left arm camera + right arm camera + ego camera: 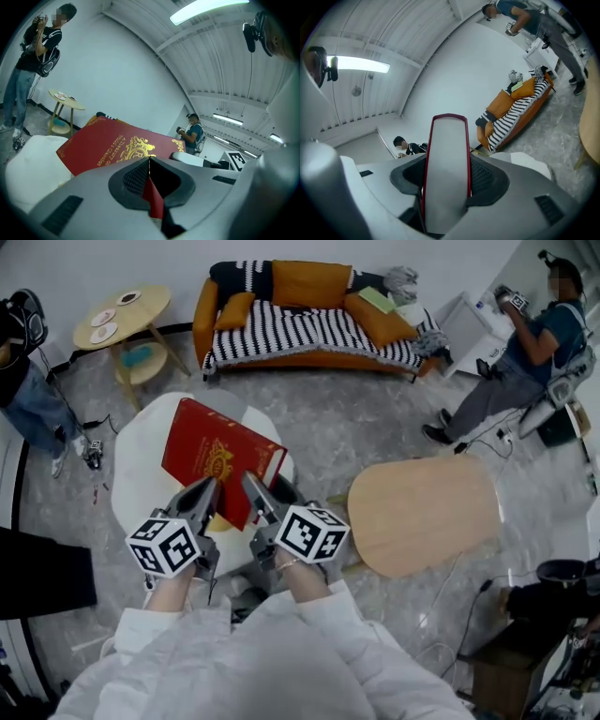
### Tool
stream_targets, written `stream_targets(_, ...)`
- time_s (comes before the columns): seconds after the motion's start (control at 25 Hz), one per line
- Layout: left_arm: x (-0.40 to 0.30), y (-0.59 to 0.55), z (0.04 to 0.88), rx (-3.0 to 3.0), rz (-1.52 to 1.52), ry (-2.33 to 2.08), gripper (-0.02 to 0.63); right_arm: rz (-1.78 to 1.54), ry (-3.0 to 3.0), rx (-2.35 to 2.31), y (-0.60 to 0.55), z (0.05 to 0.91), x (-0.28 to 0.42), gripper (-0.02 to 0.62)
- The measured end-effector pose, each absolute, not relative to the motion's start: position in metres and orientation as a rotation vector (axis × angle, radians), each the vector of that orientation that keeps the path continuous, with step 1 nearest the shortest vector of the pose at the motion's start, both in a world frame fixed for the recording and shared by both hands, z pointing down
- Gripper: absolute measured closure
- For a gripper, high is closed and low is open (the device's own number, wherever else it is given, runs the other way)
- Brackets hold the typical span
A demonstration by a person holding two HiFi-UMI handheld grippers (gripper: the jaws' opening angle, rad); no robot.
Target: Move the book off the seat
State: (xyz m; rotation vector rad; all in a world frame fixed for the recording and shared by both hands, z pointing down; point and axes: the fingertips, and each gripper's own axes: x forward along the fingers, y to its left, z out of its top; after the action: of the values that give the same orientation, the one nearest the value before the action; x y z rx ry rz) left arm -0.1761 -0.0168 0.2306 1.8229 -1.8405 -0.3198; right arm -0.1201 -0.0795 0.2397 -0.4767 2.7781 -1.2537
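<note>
Head view: I saw the red book (217, 457) tilted over the white round seat (141, 474), with its near edge caught by both tools.

Left gripper view: the left gripper (149, 161) was pinched on a thin red edge of the cover, and the gold crest faced up.

Right gripper view: the right gripper (446, 174) was clamped across the book's full thickness, with the grey page edge between its jaws.
</note>
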Motion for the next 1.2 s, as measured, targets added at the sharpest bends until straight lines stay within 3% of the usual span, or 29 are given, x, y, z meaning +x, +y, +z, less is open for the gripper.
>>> stream_targets(0.52,-0.125,-0.086,0.226,1.889,-0.261,-1.8,0.6,-1.175,2.791,-0.551,-0.133,0.235,-0.066,0.347)
stream_targets(1.2,0.093,-0.223,0.22,2.146,-0.175,-1.457,0.6,-1.065,2.579,-0.978,-0.252,0.227,0.16,0.347)
